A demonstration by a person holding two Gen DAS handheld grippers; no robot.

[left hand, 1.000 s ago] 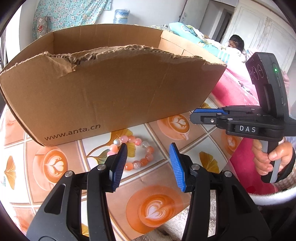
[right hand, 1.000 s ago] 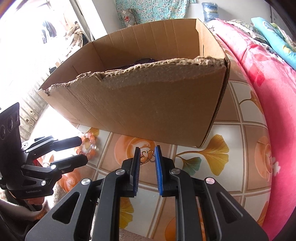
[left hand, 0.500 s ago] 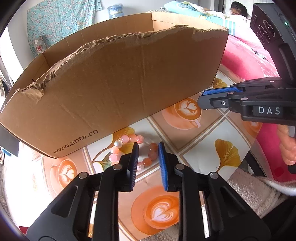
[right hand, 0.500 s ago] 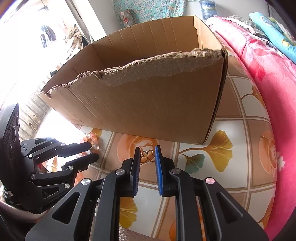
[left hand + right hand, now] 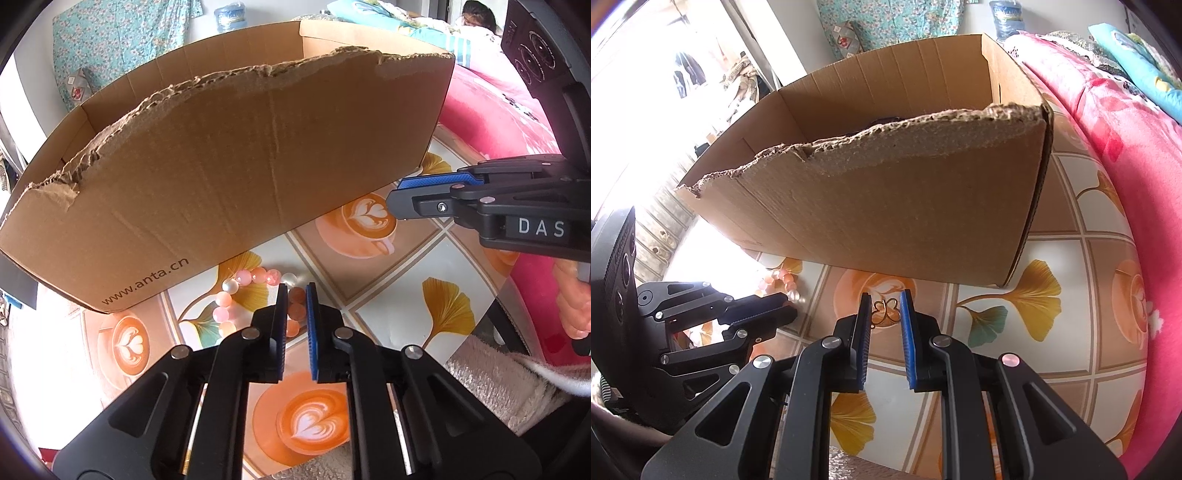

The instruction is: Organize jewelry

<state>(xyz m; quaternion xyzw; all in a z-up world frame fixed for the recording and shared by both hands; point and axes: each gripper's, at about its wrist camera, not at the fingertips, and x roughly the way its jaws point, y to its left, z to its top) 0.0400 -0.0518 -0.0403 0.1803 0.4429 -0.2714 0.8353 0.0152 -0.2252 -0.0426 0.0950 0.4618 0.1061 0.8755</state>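
Table (image 5: pixel 402 295): round top covered in a tiled print of latte cups and ginkgo leaves, its near edge toward the cameras and its right edge against a pink floral bedspread (image 5: pixel 1137 155). Cardboard box (image 5: pixel 236 177): open-topped, front wall torn ragged along its upper rim, printed "www.anta.cn" at the lower left; stands at the middle of the table and reaches toward its far edge. Bead bracelet (image 5: pixel 255 277): ring of pink, orange and pearly white beads, lying flat on the table just in front of the box's left front corner, toward the near left edge. Left tool (image 5: pixel 296 291): black frame with blue pads, pointing steeply down over the right side of the bracelet; the jaws are closing with several orange beads between the pads, though whether the pads already press on them cannot be told. Gold ornament (image 5: pixel 885 312): small piece of looped wire, butterfly-like in outline, lying on the table in front of the box's front wall near its middle. Right tool (image 5: pixel 885 301): same build, marked "DAS" on its side, jaws narrowed to a small gap with the gold ornament between the pad tips; contact with the pads cannot be confirmed. Hand (image 5: pixel 572 299): grips the right tool's handle at the table's right edge.
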